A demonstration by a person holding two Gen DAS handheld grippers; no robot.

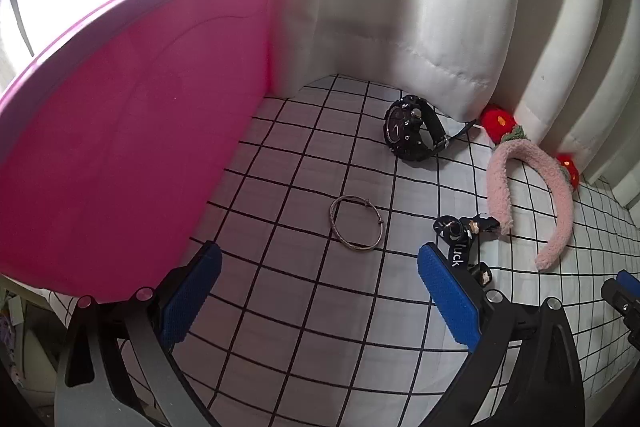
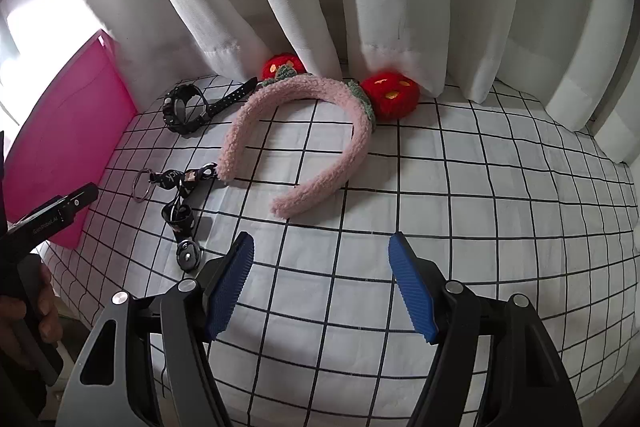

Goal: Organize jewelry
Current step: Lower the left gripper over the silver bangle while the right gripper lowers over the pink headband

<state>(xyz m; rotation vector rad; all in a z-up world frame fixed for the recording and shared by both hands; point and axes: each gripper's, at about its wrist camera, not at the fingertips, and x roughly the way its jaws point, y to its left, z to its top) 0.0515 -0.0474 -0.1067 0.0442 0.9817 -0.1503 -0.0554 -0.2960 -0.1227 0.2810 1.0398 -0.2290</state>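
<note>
While both my grippers hang over the grid-pattern cloth (image 2: 480, 187), neither is holding anything. Left gripper (image 1: 316, 291): jaws wide apart, blue pads (image 1: 188, 295) empty, cloth showing between them. Right gripper (image 2: 322, 283): jaws wide apart too, nothing between the blue pads (image 2: 412, 291).

Jewelry spread on the cloth:
- Silver bangle (image 1: 356, 223) lies flat, just ahead of the left gripper's gap, apart from both fingers. In the right wrist view it sits at the far left, beside the strap.
- Black watch (image 1: 414, 133) stands tilted on its side further back, near the white curtain (image 1: 420, 7), strap end trailing toward the headband.
- Pink fuzzy headband (image 2: 304, 131) lies open-side toward me, with two red knitted strawberries (image 2: 394, 95) at its top against the curtain hem. One headband tip is touching or just over the strap; can't tell which.
- Black printed strap (image 2: 180, 195) with a round clip end lies between bangle and headband, close to my left gripper's right finger in the left wrist view.

Pink box (image 1: 128, 131) stands at the left edge of the cloth, well left of the bangle; its flat pink face fills that side of the left view. Can't tell if it's open.

Left gripper's body shows at the right view's left edge, a hand (image 2: 24, 311) around its handle.
</note>
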